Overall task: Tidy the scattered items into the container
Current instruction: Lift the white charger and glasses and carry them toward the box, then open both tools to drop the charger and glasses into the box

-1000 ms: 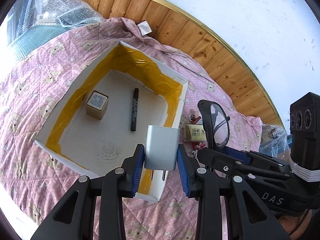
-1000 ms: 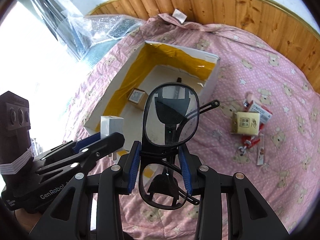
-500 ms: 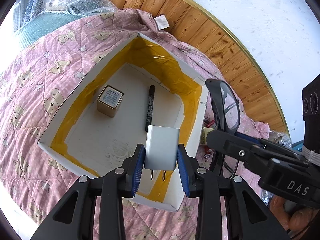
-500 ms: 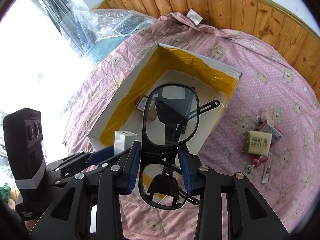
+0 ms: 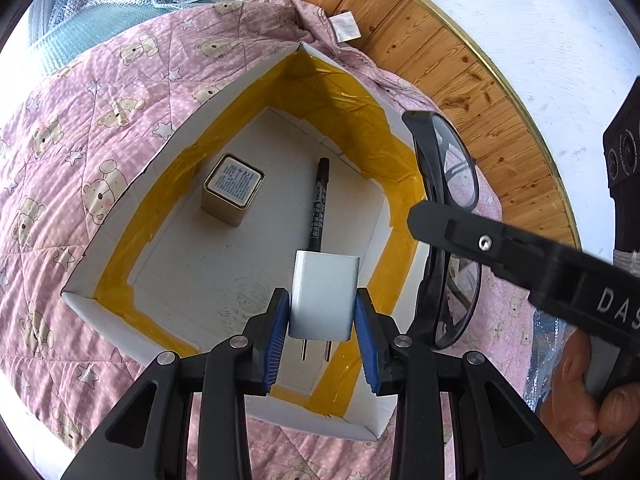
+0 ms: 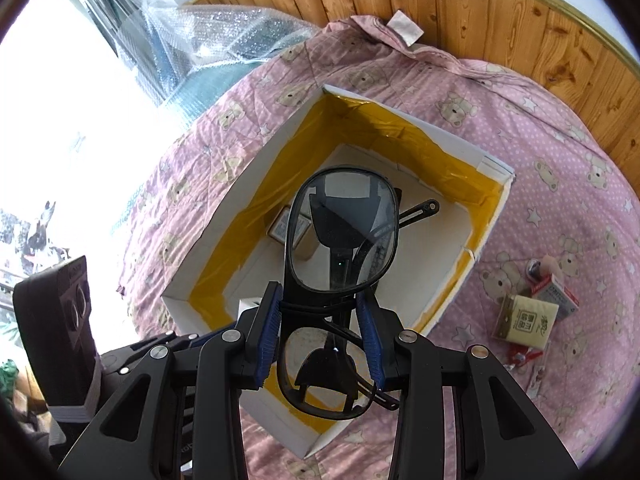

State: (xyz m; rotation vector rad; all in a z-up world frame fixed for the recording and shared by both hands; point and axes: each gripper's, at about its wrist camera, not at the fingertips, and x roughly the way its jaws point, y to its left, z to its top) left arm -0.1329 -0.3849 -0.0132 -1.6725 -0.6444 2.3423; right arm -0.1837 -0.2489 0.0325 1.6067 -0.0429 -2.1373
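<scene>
We seem to be in a home, most likely a bedroom. What fills the middle of both views is a pink quilt (image 6: pixel 540 152) printed with small bears, stars and white dots, stitched in diamonds and spread over a soft, rounded surface like a bed. Its sewn-in care label (image 6: pixel 406 28) lies near the top edge of the right wrist view. Behind the quilt, along the upper right, we see a varnished wooden board (image 5: pixel 472 80) with knots and a brass-coloured trim, standing against a white painted wall (image 5: pixel 540 12). At upper left, bubble wrap (image 6: pixel 224 28) is heaped beside a very bright window area.
</scene>
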